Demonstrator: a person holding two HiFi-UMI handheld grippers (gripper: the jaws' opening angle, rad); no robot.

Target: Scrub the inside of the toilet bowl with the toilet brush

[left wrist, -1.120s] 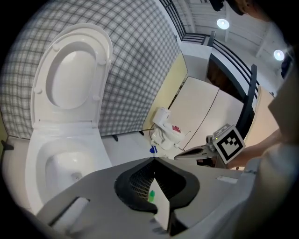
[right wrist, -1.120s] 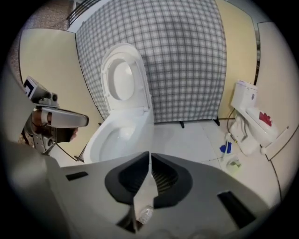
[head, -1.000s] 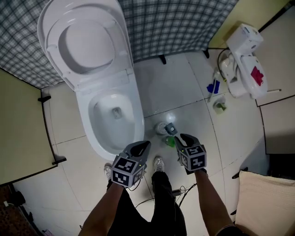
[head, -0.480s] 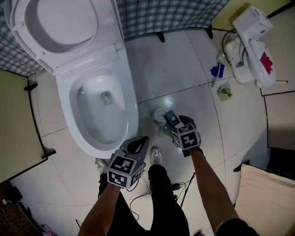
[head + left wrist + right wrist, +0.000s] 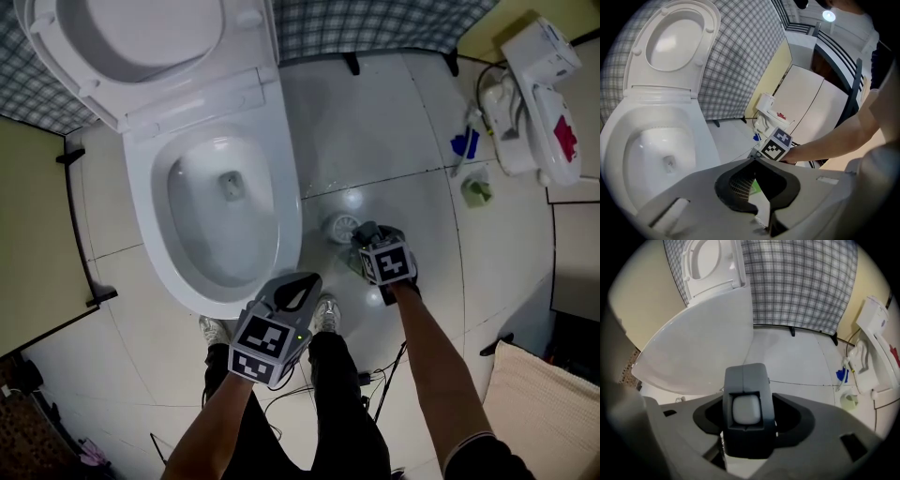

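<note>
Handle (image 5: 746, 380) sits between right tool's (image 5: 747, 427) closing jaws, seemingly unseen overhead.

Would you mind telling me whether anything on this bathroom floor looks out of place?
Yes: right of the toilet, a white unit with a red mark lies on the floor, with a small blue thing and a green one loose beside it, like parts left lying about. Nothing looks spilled.

We see the toilet bowl (image 5: 286, 202) as smooth, glossy white ceramic. Behind it hangs matt checked cloth (image 5: 375, 23). Right of it, the grey floor tiles (image 5: 375, 122) are glossy and carry 1 bright glare. The brush handle (image 5: 749, 413) there looks like matt dark plastic with a smooth pale inset.
</note>
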